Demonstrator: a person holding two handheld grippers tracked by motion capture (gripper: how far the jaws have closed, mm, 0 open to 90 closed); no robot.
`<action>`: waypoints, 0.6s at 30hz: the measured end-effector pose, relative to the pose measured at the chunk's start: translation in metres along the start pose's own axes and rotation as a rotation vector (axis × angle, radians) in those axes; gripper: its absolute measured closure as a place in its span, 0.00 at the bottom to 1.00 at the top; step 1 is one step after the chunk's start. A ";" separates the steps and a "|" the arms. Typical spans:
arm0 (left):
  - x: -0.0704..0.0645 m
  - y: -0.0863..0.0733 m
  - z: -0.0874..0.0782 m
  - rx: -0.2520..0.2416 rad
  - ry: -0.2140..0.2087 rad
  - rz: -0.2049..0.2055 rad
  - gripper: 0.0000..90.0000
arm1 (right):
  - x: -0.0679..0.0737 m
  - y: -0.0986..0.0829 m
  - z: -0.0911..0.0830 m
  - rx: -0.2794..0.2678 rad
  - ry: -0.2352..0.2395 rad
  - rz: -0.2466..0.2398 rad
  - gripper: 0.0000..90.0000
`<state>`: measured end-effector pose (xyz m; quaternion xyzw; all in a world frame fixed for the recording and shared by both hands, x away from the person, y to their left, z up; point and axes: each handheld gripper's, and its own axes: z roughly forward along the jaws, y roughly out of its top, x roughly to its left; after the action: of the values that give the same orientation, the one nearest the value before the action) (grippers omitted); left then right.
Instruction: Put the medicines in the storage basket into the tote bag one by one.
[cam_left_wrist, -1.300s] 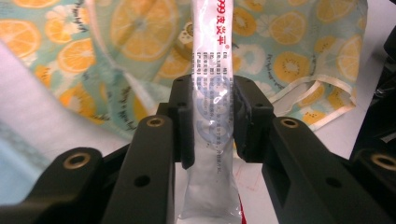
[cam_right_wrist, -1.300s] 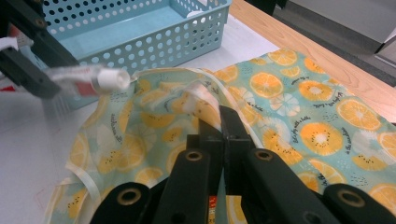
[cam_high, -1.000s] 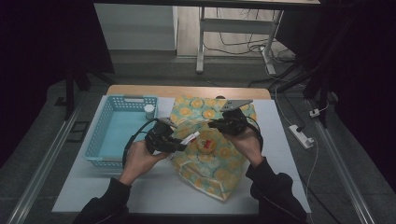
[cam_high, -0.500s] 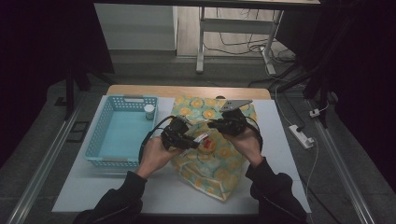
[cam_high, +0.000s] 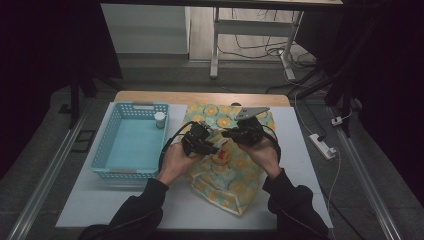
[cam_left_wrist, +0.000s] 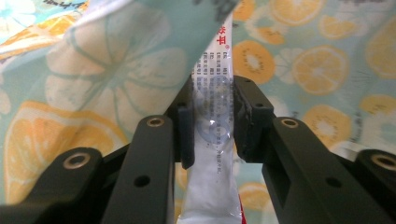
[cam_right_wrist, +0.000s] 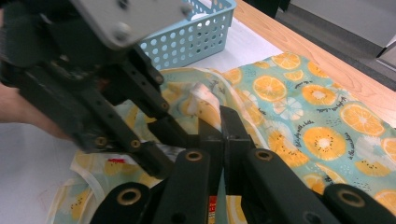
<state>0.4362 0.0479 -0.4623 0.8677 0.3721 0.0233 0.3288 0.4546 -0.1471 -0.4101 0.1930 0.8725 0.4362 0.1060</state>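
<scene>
A fruit-print cloth bag (cam_high: 235, 170) lies on the white table. My left gripper (cam_high: 212, 146) is shut on a white packet (cam_left_wrist: 212, 140) with printed text and a red end. The packet's upper end passes under the lifted bag edge (cam_left_wrist: 116, 70). My right gripper (cam_right_wrist: 217, 120) is shut on the bag's rim (cam_right_wrist: 205, 100) and holds it raised off the table. In the high view the right gripper (cam_high: 230, 134) sits just right of the left one, with the packet (cam_high: 222, 150) between and below them. The left gripper (cam_right_wrist: 93, 88) looms close in the right gripper view.
A light blue perforated basket (cam_high: 112, 150) stands left of the bag, with a small white jar (cam_high: 160, 120) in its far right corner. The basket (cam_right_wrist: 196, 37) also appears behind the left gripper. A power strip (cam_high: 322, 146) lies on the floor at right.
My left gripper has moved right from near the basket to the bag's mouth, carrying the packet. The right gripper has stayed put, holding the bag's rim.
</scene>
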 end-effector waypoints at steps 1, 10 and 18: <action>0.001 0.000 0.002 -0.001 0.008 -0.005 0.79 | 0.000 0.000 0.000 0.000 0.000 0.000 0.99; 0.017 0.000 0.014 0.009 0.043 -0.049 0.79 | 0.001 0.000 0.001 0.001 0.002 -0.003 0.99; 0.027 -0.004 0.024 0.013 0.066 -0.068 0.79 | 0.002 0.000 0.004 0.012 0.005 -0.004 0.99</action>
<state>0.4602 0.0543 -0.4888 0.8553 0.4122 0.0384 0.3115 0.4541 -0.1439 -0.4127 0.1907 0.8758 0.4310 0.1037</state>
